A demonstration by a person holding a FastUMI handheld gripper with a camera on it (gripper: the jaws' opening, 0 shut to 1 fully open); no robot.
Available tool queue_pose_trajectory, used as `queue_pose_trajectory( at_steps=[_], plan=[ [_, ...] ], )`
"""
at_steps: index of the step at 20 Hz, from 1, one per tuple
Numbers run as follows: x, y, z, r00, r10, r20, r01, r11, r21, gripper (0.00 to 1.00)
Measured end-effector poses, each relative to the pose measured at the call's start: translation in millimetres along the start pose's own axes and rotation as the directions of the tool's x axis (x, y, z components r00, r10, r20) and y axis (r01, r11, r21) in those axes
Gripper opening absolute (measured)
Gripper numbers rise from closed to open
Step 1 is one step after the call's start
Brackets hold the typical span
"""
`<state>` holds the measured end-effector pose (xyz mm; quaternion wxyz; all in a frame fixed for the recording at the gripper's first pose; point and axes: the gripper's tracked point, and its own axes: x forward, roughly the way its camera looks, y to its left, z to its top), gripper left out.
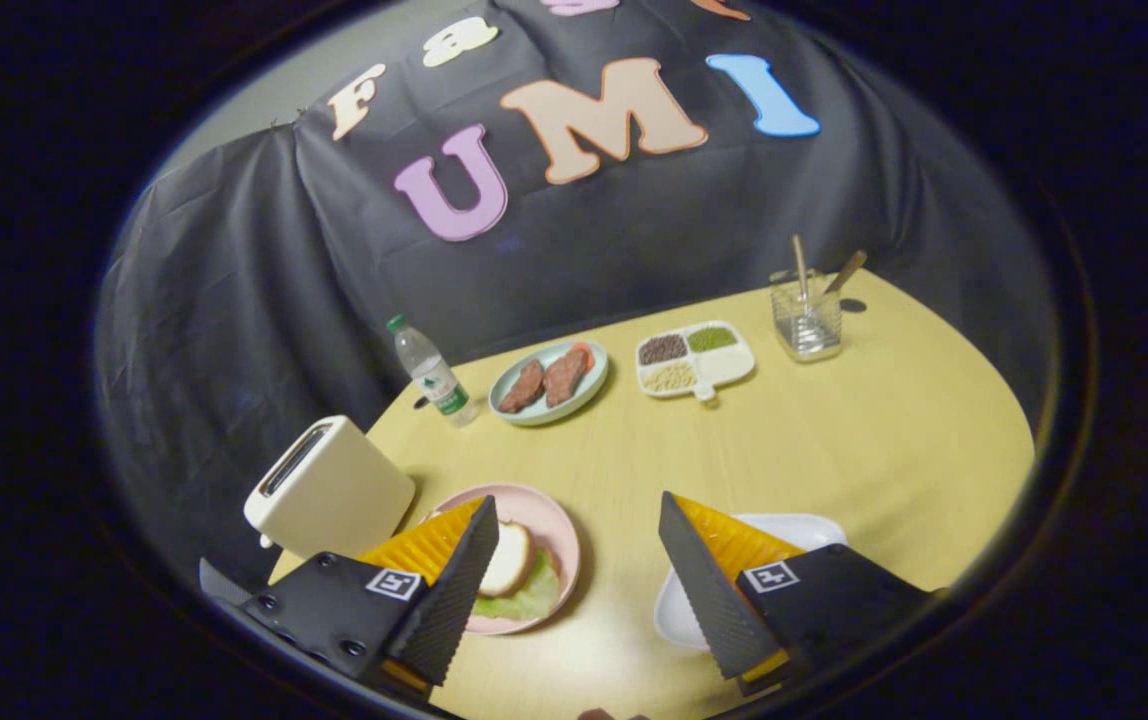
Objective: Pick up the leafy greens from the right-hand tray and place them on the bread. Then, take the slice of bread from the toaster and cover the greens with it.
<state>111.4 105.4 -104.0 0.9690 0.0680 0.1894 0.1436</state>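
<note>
Jaws apart, empty; bread (pixel 507 560) (atop greens (pixel 524 598)) half-hidden behind one finger (pixel 449 590).

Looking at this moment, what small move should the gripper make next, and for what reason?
Probably back away and stop. The gripper is open and holds nothing. On the pink plate a bread slice already lies on the leafy greens, so the covering step looks done. The white tray by the other finger shows no greens, and I cannot tell whether the toaster slot still holds bread.
</note>
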Motion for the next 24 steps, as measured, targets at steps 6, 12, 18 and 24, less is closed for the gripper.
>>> queue_pose_trajectory(
  at_steps=[6,12,18,24],
  plan=[
    [-46,-1,86,0.967,-0.048,0.249,0.064,0.996,-0.057,1.00],
    [-103,-7,161,0.882,-0.049,0.469,0.127,0.982,-0.137,1.00],
    [-145,-11,180,0.837,-0.026,0.547,0.152,0.971,-0.186,1.00],
    [-160,-26,174,0.837,-0.012,0.547,0.104,0.985,-0.137,1.00]
  ],
)
